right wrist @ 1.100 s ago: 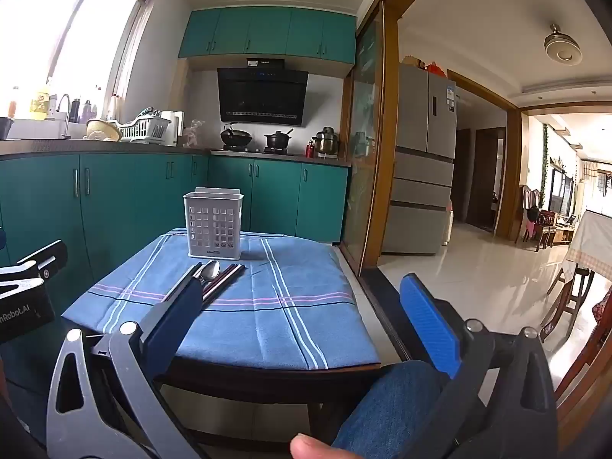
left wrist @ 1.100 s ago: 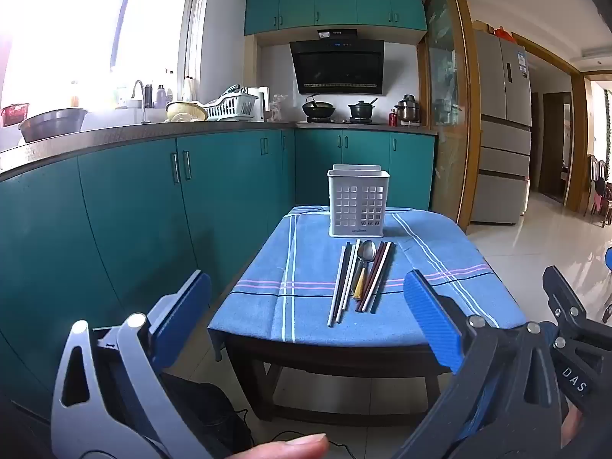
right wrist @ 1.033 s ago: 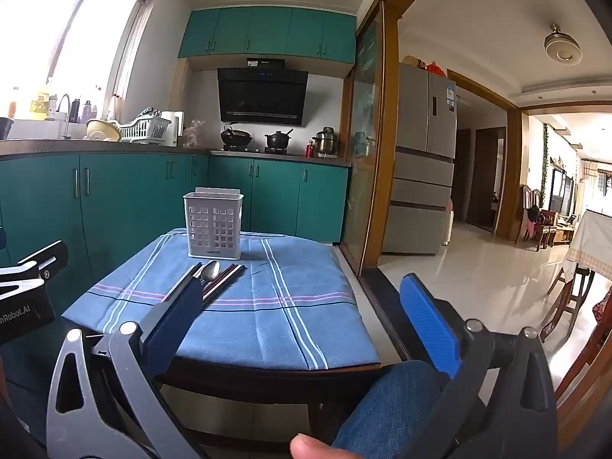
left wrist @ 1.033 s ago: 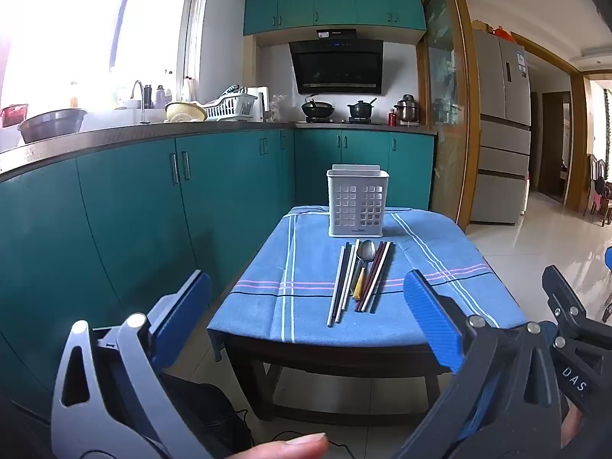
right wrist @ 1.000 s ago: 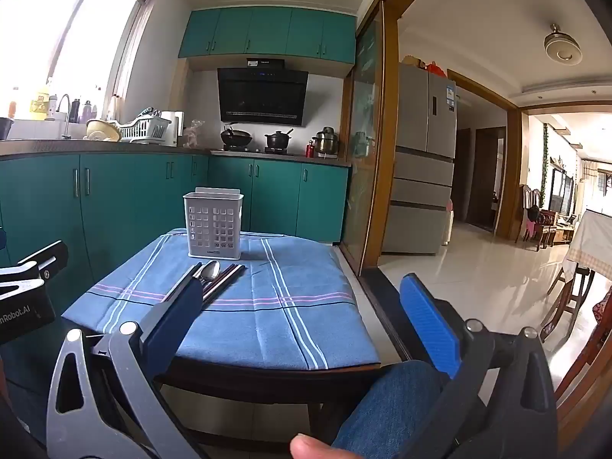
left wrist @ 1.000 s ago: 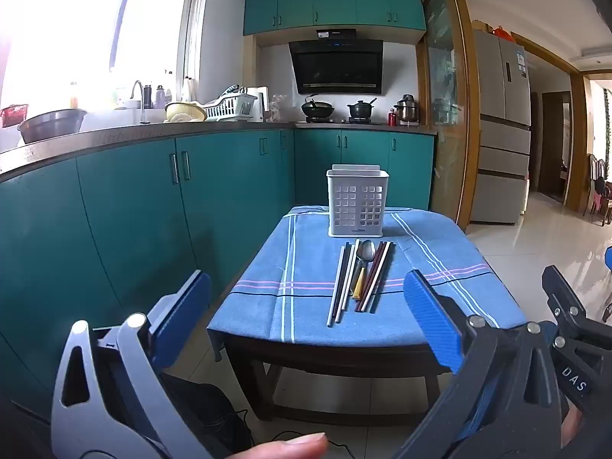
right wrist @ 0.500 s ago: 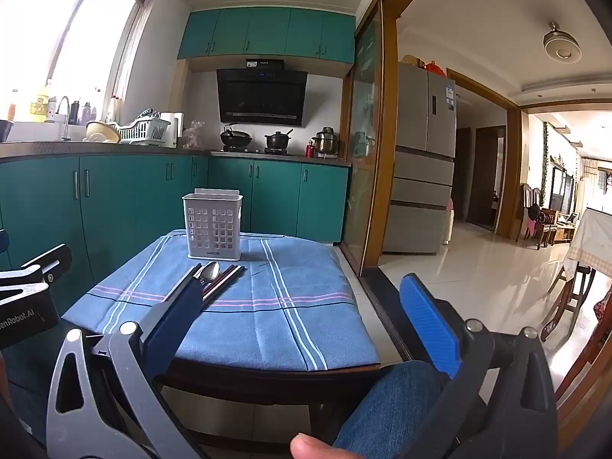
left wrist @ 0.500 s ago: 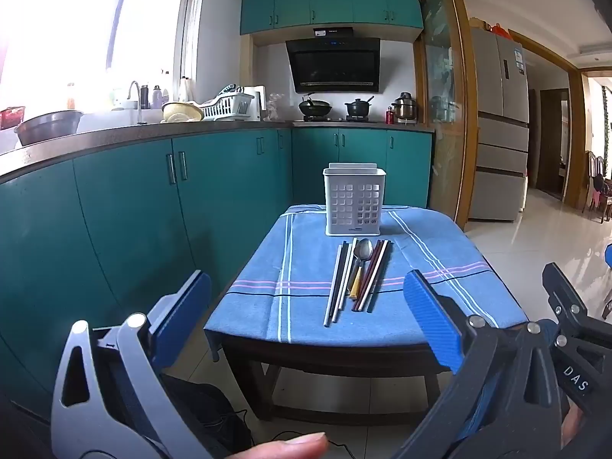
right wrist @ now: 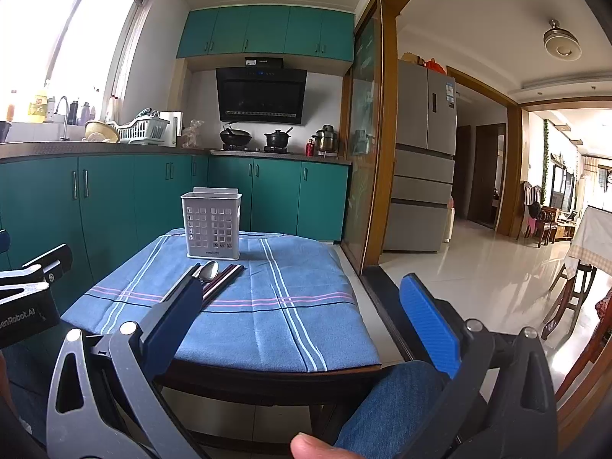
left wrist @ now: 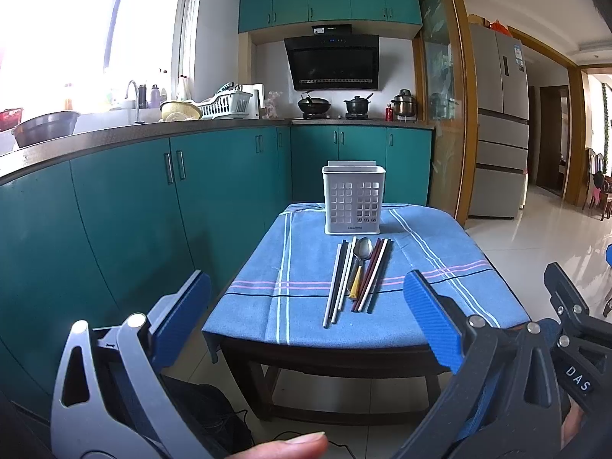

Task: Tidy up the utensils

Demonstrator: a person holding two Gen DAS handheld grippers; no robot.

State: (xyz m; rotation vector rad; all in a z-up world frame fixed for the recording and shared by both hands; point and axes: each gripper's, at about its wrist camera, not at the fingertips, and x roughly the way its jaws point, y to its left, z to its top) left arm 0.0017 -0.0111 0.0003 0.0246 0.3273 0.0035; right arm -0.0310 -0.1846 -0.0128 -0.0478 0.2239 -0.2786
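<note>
Ahead of both empty, wide-spread grippers, left (left wrist: 306, 321) and right (right wrist: 302, 317): one caddy (left wrist: 354, 201), one spoon (left wrist: 359, 258), two chopstick pairs (left wrist: 338, 279).

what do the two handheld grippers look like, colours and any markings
Left gripper: light grey linkage on one side, dark grey on the other, ribbed blue pads, round silver pins. Right gripper: the same build; its black body reads "DAS" in the left view. Blue denim below.
</note>
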